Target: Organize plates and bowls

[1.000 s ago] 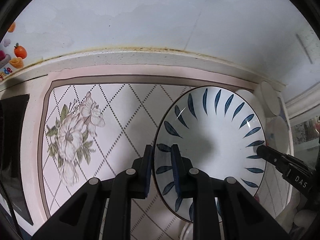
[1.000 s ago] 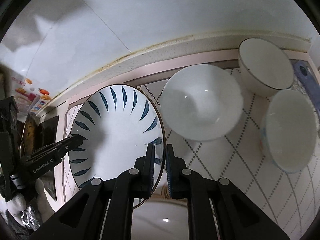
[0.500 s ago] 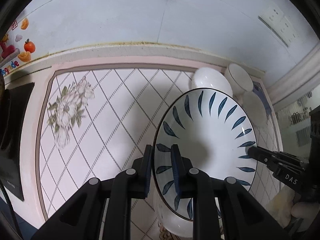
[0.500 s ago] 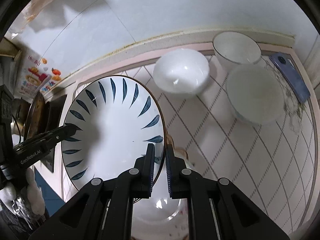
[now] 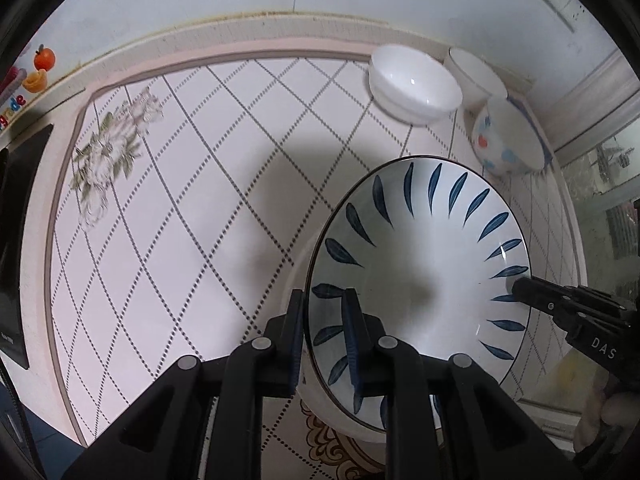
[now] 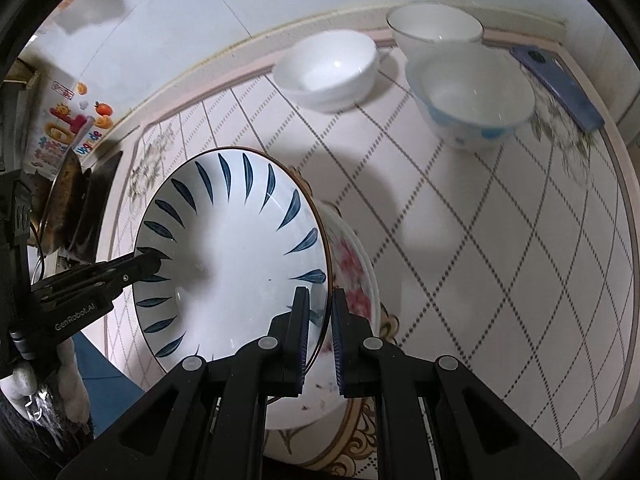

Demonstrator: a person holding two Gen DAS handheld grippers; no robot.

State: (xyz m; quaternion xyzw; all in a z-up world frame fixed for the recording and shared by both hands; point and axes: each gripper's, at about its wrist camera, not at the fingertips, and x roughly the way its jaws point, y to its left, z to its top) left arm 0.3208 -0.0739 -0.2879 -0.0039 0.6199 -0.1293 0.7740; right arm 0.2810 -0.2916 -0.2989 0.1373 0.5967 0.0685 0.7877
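Above the tabletop [image 5: 180, 240], your left claw [image 5: 323, 316] and right claw [image 6: 318, 314] each pinch the blue-leaf plate's [image 5: 420, 280] rim.

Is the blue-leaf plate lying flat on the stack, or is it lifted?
Lifted. Both claws, left claw and right claw, grip opposite rims of the blue-leaf plate, above the flowered plate.

Leaf plate [image 5: 424, 280] over plate stack [image 6: 356, 280], front; 3 bowls [image 5: 412, 80] behind, near wall.
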